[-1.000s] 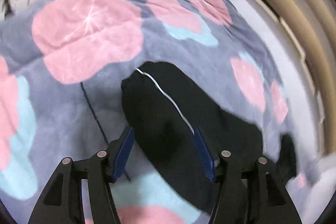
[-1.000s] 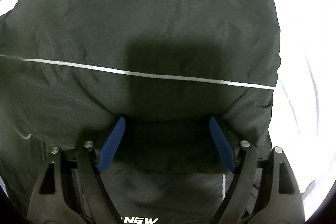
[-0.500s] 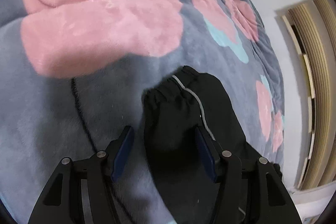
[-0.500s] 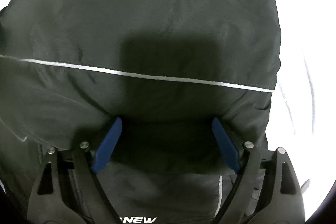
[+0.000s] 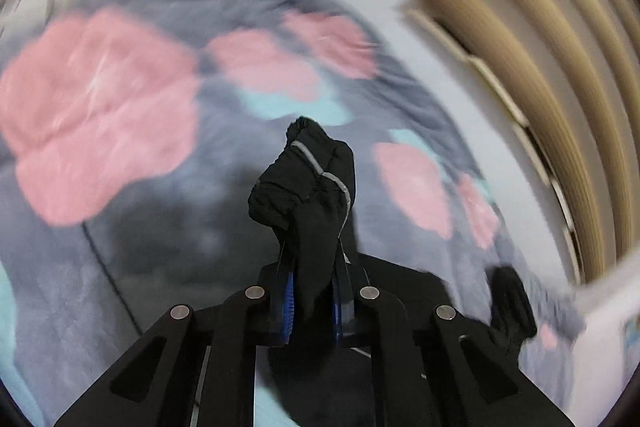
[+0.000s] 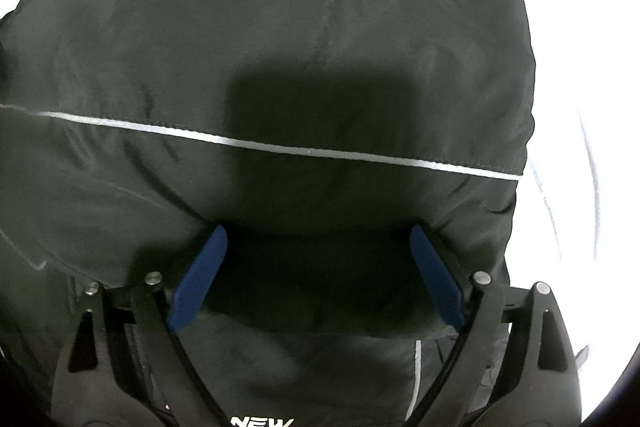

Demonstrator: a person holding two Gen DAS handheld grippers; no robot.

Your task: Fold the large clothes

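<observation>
The left gripper (image 5: 312, 297) has its blue fingers (image 5: 289, 293) pinched tight on the cuffed end of a black sleeve (image 5: 310, 195), which bunches up above the fingers with a thin silver stripe (image 5: 340, 185) curling over the gathered fabric. Beneath it spreads a grey blanket (image 5: 168, 239) patterned with big pink flowers and pale blue patches, and the whole of that background is smeared with motion blur. To the right stands a white wall with tan slatted panelling (image 5: 560, 75), and a further dark bit of the garment lies low at the right edge of the blanket.

The right gripper (image 6: 318, 269) points almost straight down over the body of the black jacket (image 6: 280, 59), which fills nearly all of its view. Its fingers (image 6: 198, 277) stand wide apart and are opening further; a rounded fold of the jacket sits between them, but the pads do not look to be pressing on it. A silver stripe (image 6: 280, 147) runs straight across the cloth above the fingers, and white letters reading NEW (image 6: 262, 421) show on the fabric at the bottom edge. Bright white surface glares round the jacket's right side
</observation>
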